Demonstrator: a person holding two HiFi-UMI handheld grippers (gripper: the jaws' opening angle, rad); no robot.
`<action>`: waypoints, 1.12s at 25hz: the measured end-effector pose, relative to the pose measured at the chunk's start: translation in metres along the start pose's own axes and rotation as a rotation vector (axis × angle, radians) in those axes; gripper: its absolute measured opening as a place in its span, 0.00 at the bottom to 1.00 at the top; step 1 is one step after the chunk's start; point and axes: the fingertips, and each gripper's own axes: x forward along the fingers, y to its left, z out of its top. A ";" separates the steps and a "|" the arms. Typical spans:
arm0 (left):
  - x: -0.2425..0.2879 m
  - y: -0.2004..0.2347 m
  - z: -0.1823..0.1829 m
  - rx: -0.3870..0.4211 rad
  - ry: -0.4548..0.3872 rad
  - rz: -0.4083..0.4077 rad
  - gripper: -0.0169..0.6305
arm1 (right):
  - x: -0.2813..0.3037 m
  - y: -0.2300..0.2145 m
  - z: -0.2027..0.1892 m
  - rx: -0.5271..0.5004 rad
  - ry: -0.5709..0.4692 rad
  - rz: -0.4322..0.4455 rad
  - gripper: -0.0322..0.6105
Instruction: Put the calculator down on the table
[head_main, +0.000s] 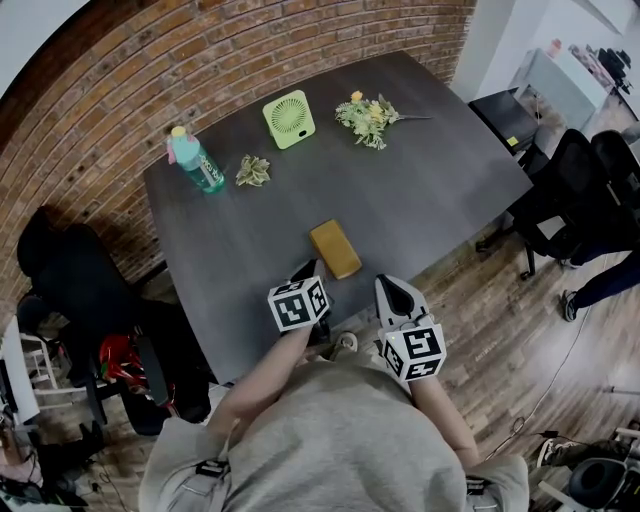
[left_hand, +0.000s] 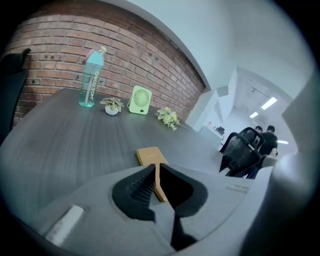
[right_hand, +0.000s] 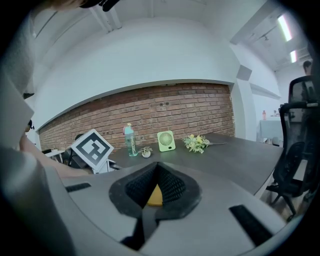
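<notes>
- Head view: the calculator (head_main: 335, 249), a tan slab, lies flat on the dark worktop (head_main: 420, 180), on the person's side of the green fan (head_main: 289, 118) and well apart from it.
- Head view: a teal bottle (head_main: 196, 160) and a small plant (head_main: 253, 171) stand left of the fan, and a bunch of flowers (head_main: 370, 117) lies just right of it.
- Head view: the left gripper (head_main: 305, 270) and the right gripper (head_main: 392, 290) sit on the far side of the calculator from the fan, at the worktop's near edge. The left one's tip is close to the calculator's near corner; whether it touches cannot be told here.
- Left gripper view: the left gripper (left_hand: 155, 167) has its fingers (left_hand: 137, 187) closed, tips together, with nothing clamped. The calculator (left_hand: 150, 155) lies on the worktop beyond and below them, and a strip of it shows through the slit. It sits in front of the fan (left_hand: 140, 99), which stands by the brick wall (left_hand: 60, 45) between the plant (left_hand: 111, 105) and the flowers (left_hand: 168, 117).
- Right gripper view: the right gripper (right_hand: 157, 167) also has its fingers closed at the tips and empty. A patch of the calculator (right_hand: 155, 196) shows below them, nearer than the fan (right_hand: 166, 140). The left gripper's marker cube (right_hand: 92, 148) appears left of the fan, nearer the camera.
</notes>
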 end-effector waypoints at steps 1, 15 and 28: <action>-0.008 -0.003 0.002 0.001 -0.017 -0.031 0.08 | -0.002 0.003 0.000 0.000 -0.002 -0.002 0.05; -0.123 -0.017 -0.005 0.137 -0.102 -0.339 0.05 | -0.039 0.074 -0.004 -0.005 -0.021 -0.027 0.05; -0.211 0.013 -0.035 0.196 -0.155 -0.392 0.05 | -0.087 0.149 -0.029 -0.011 -0.035 -0.056 0.05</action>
